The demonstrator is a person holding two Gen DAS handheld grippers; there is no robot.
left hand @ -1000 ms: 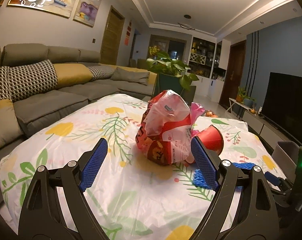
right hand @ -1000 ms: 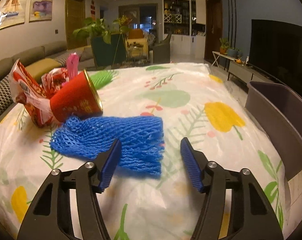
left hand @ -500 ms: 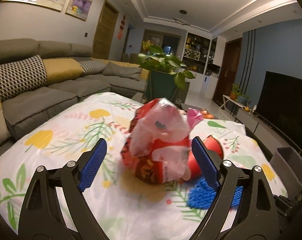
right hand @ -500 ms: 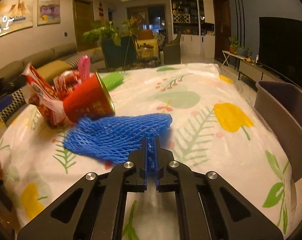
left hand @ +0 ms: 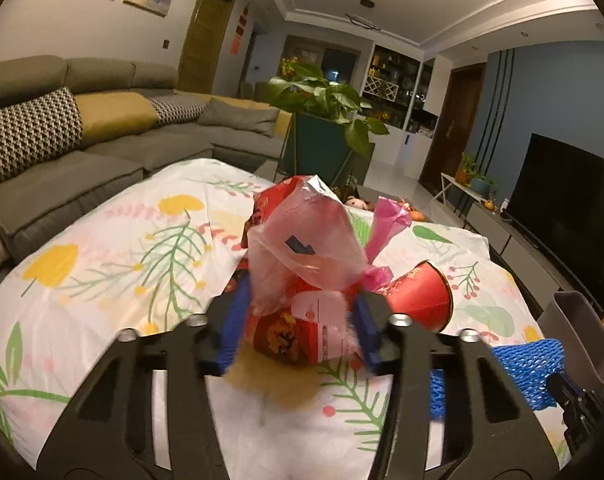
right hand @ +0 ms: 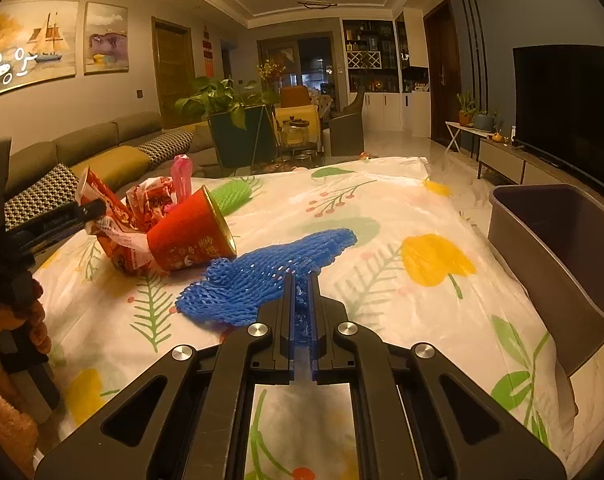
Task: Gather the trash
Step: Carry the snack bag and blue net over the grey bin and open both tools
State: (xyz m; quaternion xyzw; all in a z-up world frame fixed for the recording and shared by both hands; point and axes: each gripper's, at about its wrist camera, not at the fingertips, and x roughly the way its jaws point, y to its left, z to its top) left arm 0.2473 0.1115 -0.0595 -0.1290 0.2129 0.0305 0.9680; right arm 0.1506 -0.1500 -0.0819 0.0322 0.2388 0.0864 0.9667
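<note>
A crumpled red snack bag (left hand: 298, 328) with clear and pink plastic on top lies on the flowered tablecloth (left hand: 114, 264). My left gripper (left hand: 300, 330) has its blue pads (left hand: 234, 328) pressed on both sides of the bag. A red paper cup (left hand: 417, 300) lies on its side just right of it. In the right wrist view the cup (right hand: 190, 236) sits left of a blue foam net (right hand: 270, 276). My right gripper (right hand: 300, 296) is shut on the net's near edge. The same net (left hand: 525, 364) shows at the lower right of the left wrist view.
A grey bin (right hand: 561, 248) stands at the table's right edge, also seen in the left wrist view (left hand: 581, 332). A green foam net (right hand: 234, 196) lies behind the cup. A sofa (left hand: 82, 152) runs along the left, a plant (left hand: 325, 100) stands beyond, and a TV (right hand: 569, 112) is at the right.
My left gripper moved forward and its wide-open jaws narrowed onto the snack bag. My right gripper went from open to shut on the blue net, which shifted slightly.
</note>
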